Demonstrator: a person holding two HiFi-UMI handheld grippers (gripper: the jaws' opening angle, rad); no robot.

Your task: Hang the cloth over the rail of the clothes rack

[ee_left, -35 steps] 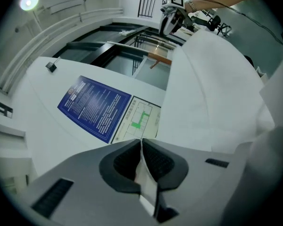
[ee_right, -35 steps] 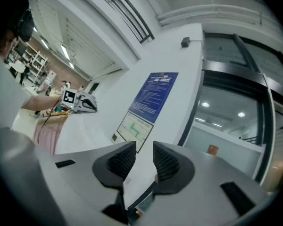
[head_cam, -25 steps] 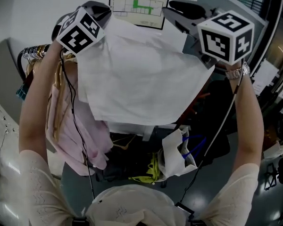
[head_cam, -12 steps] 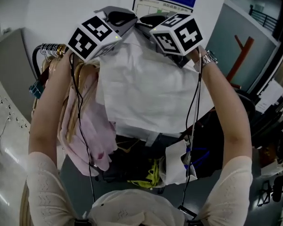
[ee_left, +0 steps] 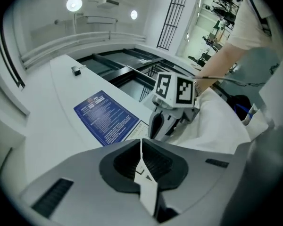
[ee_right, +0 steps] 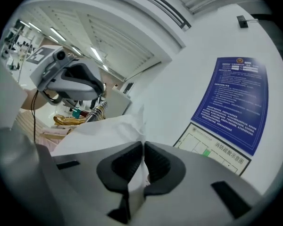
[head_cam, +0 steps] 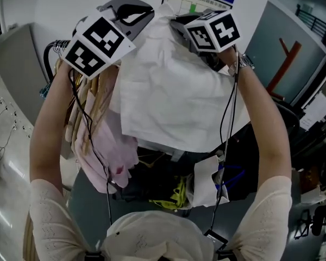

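Observation:
A white cloth (head_cam: 174, 97) hangs in front of me, held up high by its top edge. My left gripper (head_cam: 131, 11) is shut on one part of that edge, seen as a thin white strip between the pads (ee_left: 142, 158). Close to its right, my right gripper (head_cam: 176, 23) is shut on the cloth (ee_right: 108, 126) too, with fabric pinched between its pads (ee_right: 142, 161). The clothes rack's dark rail (head_cam: 50, 52) curves at the left, below the left gripper's marker cube (head_cam: 98, 42). In the left gripper view the right gripper (ee_left: 172, 121) points toward me with the cloth (ee_left: 217, 126) trailing behind it.
Pink and beige garments (head_cam: 106, 145) hang on wooden hangers (ee_right: 80, 117) from the rack at the left. Below the cloth lie dark clothes, a yellow item (head_cam: 176, 192) and a white bag (head_cam: 206, 178). A wall with a blue notice (ee_right: 236, 102) is right behind the grippers.
The two grippers, a cloth's width apart a second ago, have come close together at the top. The cloth's top edge has bunched between them and the cloth hangs narrower.

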